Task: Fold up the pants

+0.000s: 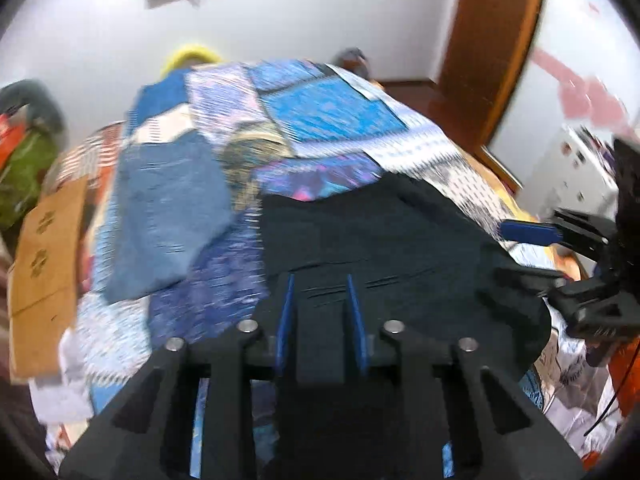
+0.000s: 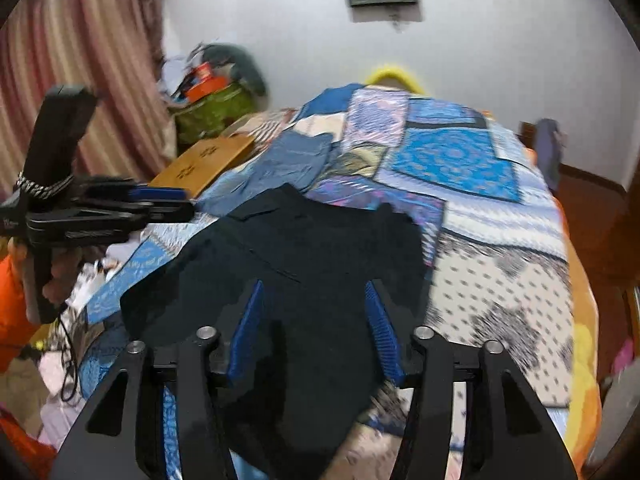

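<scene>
Dark navy pants (image 1: 380, 232) (image 2: 320, 240) lie in a compact folded shape on a patchwork bedspread (image 1: 332, 108) (image 2: 452, 160). My left gripper (image 1: 320, 280) hovers over their near edge with its blue pads a narrow gap apart. In the right wrist view the left gripper (image 2: 188, 206) sits just left of the pants, and no cloth hangs from it. My right gripper (image 2: 314, 284) is open above the pants, pads wide apart and not pressing on them. From the left wrist view the right gripper (image 1: 500, 250) stands at the pants' right edge, fingers apart.
A blue denim garment (image 1: 168, 216) (image 2: 292, 160) lies beyond the pants. A brown cardboard sheet (image 1: 44, 240) (image 2: 208, 156) rests at the bed's left edge, near a green bag (image 2: 212, 108). An orange sleeve (image 2: 12, 308) is at the left, and a wooden door frame (image 1: 492, 40) on the right.
</scene>
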Motion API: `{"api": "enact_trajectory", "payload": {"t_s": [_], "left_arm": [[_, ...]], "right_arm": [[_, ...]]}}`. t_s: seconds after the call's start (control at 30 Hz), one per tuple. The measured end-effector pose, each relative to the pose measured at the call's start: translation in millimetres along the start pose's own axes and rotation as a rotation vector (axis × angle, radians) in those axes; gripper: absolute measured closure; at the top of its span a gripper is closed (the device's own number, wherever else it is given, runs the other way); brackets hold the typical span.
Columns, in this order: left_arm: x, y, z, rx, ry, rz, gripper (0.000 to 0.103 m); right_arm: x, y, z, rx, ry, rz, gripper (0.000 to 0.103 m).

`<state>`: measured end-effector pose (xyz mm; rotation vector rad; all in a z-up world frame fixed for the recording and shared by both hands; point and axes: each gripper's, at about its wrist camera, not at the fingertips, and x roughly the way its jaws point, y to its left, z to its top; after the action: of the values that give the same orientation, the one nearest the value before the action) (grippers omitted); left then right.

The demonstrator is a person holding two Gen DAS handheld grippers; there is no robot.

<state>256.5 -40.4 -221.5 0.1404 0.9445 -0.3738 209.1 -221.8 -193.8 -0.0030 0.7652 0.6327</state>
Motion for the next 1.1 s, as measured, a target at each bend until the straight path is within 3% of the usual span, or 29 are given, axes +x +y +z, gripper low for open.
{"api": "enact_trajectory", "payload": {"t_s": [0.13, 0.2, 0.37, 0.53, 0.7, 0.77, 0.83, 0.93, 1.1], "left_arm": [[45, -11, -11, 0.064, 0.092, 0.041, 0.078], [49, -9, -21, 0.07, 0.078, 0.029, 0.078], [34, -8, -32, 0.087, 0.059, 0.044, 0.078], [34, -2, -35, 0.06, 0.061, 0.036, 0.078], [35, -5, -35, 0.067, 0.054, 0.061, 0.078], [34, -3, -34, 0.065, 0.052, 0.059, 0.078], [33, 0, -34, 0.054, 0.053, 0.06, 0.078], [27, 12, -33, 0.009, 0.048, 0.097, 0.078], [9, 40, -31, -0.118, 0.023, 0.044, 0.068]], "right_arm": [[43, 3, -6, -0.024, 0.132, 0.043, 0.065], [56, 2, -15, -0.046, 0.181, 0.039, 0.069], [39, -4, -25, -0.03, 0.181, 0.036, 0.069], [21, -17, -2, -0.009, 0.095, -0.008, 0.067], [56, -39, 20, 0.02, 0.118, -0.093, 0.067], [68, -46, 16, 0.001, 0.153, -0.156, 0.067], [72, -55, 9, -0.002, 0.171, -0.159, 0.067], [55, -64, 3, 0.04, 0.154, -0.15, 0.066], [17, -64, 0, 0.025, 0.101, -0.245, 0.065]]}}
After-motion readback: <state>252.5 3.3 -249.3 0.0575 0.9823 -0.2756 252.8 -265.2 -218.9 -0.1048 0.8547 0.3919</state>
